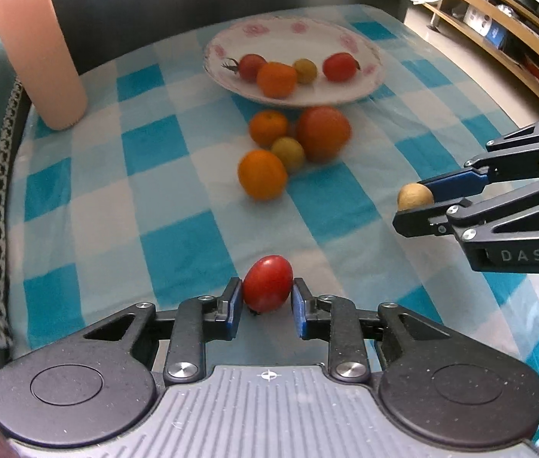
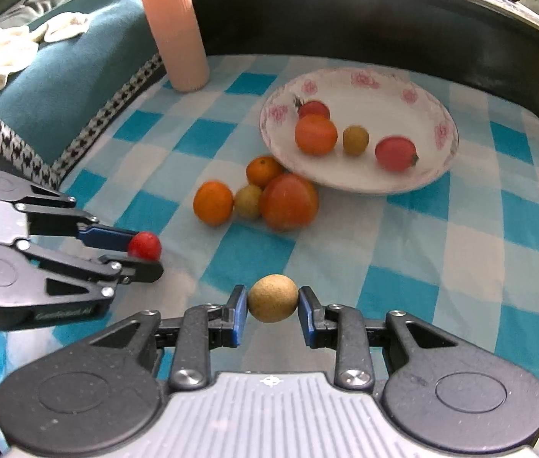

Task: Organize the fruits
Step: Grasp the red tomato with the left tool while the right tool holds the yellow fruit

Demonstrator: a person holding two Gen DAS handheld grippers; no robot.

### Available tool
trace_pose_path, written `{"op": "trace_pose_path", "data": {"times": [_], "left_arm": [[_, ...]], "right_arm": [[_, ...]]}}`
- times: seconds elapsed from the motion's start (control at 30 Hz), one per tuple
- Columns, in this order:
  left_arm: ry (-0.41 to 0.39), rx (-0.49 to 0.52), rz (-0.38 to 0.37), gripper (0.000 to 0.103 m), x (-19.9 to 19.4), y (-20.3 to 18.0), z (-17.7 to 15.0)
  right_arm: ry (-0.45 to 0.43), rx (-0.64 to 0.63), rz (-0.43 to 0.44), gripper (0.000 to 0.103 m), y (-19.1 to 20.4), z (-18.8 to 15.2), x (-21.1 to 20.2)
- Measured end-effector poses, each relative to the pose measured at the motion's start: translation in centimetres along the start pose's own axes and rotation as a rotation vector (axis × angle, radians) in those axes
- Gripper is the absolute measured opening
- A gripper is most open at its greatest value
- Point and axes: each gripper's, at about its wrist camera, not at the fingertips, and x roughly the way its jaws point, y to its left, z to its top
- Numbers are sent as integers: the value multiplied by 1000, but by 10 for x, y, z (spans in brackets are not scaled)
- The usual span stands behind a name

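Observation:
My left gripper [image 1: 267, 294] is shut on a small red tomato [image 1: 268, 283], held above the checked cloth; the right wrist view shows the same gripper [image 2: 147, 253] and tomato [image 2: 144, 245] at the left. My right gripper [image 2: 273, 299] is shut on a tan round fruit [image 2: 273, 297], which also appears at the right of the left wrist view as the tan fruit [image 1: 415, 197]. A white plate with pink flowers [image 1: 345, 87] [image 2: 364, 183] carries two red tomatoes, an orange and a small yellow-green fruit. In front of the plate lie two oranges, a large orange-red fruit [image 2: 288, 200] and a small yellowish fruit.
A tall pink cylinder [image 1: 36, 45] [image 2: 174, 26] stands at the table's far left corner. A teal cushion with a houndstooth border [image 2: 59, 87] runs along the left edge. A dark raised rim backs the table. Wooden shelves [image 1: 498, 26] stand on the floor to the right.

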Motion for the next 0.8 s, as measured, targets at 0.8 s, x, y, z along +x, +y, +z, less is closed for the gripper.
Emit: {"op": "trace_pose_path", "data": {"times": [0.8], "left_arm": [[-10,26,17,48,6,-11,-3]], "right_arm": [[31,-38,-30,43,4,-18,5]]}}
